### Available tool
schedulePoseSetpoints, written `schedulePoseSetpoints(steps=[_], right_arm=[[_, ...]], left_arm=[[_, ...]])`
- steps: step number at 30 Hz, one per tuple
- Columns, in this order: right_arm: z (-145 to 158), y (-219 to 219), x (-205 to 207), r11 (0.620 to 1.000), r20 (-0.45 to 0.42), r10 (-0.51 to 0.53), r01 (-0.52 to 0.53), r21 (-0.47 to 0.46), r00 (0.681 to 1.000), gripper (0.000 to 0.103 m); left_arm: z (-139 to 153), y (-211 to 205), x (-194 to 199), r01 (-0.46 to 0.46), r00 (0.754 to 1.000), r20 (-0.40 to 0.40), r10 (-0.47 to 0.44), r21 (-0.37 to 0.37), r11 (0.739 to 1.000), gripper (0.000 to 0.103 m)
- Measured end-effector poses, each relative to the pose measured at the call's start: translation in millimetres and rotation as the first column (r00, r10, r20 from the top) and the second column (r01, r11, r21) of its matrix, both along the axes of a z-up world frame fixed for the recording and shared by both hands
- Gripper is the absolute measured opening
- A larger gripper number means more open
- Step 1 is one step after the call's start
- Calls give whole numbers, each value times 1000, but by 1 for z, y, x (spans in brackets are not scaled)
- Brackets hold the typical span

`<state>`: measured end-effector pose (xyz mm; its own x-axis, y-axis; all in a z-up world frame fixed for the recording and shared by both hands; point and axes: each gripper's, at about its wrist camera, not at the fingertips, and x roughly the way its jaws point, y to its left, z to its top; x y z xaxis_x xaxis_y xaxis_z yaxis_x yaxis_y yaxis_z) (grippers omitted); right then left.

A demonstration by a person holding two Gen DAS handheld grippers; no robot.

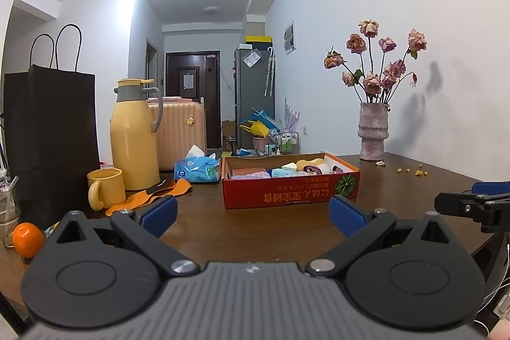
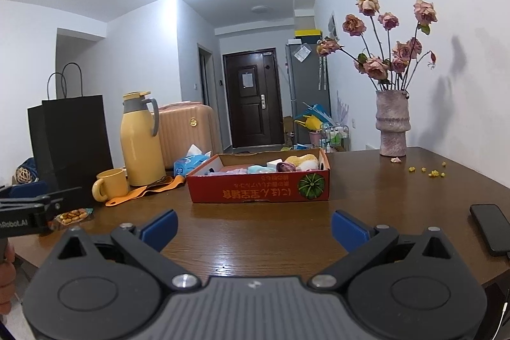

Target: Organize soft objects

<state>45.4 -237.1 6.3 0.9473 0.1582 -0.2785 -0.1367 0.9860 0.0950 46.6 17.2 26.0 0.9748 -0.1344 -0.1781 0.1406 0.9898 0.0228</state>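
Waiting near the table's front edge, the left gripper (image 1: 253, 212) and right gripper (image 2: 254, 225) hang wide open and empty, so the next job looks like reaching into the red cardboard box (image 1: 291, 188) of soft rolled cloths (image 1: 280, 171).

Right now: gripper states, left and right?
Left gripper: open, holding nothing.
Right gripper: open, holding nothing.

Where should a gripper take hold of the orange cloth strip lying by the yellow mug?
Probably the free end of the orange cloth strip nearest the red box, coming from above. It lies flat on the table, so one finger must slide under an edge. That end sits clear of the mug and flask.
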Motion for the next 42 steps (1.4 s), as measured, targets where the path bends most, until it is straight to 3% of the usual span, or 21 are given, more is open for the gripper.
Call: schedulePoseSetpoints(steps=[42], right_arm=[[-2, -1, 1, 1000, -6, 8, -8, 6, 1000, 103]], left_arm=[[-4, -1, 2, 7, 1000, -18, -7, 7, 1000, 103]])
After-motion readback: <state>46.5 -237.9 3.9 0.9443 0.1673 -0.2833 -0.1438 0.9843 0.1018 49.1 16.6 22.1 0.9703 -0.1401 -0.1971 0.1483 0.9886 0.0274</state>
